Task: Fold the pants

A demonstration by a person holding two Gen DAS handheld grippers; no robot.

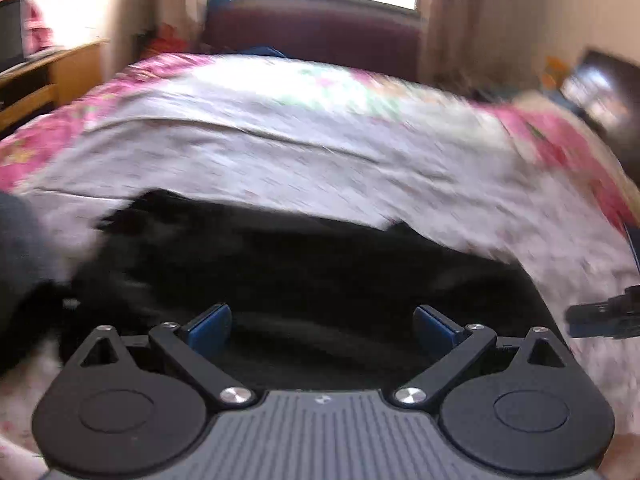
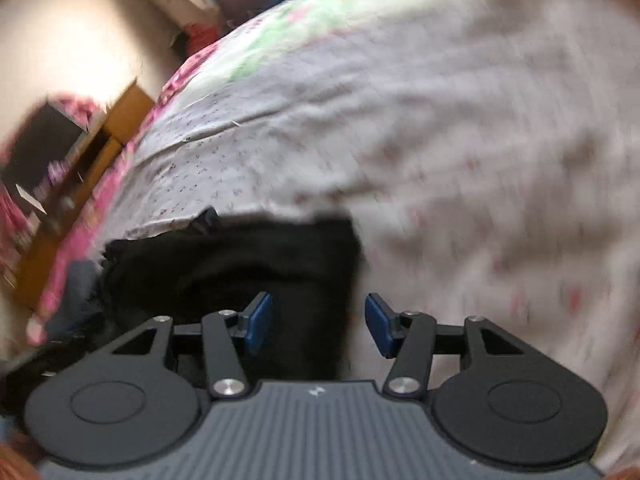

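Observation:
Black pants lie bunched on a bed with a pale flowered sheet. My left gripper is open, wide apart, just above the near part of the pants, holding nothing. In the right wrist view the pants lie at the lower left on the sheet. My right gripper is open above the pants' right edge and holds nothing. The right gripper's tip also shows in the left wrist view at the far right. Both views are motion-blurred.
A dark red headboard or sofa stands beyond the bed under a bright window. A wooden desk stands to the left of the bed, also in the right wrist view. A grey garment lies at the left.

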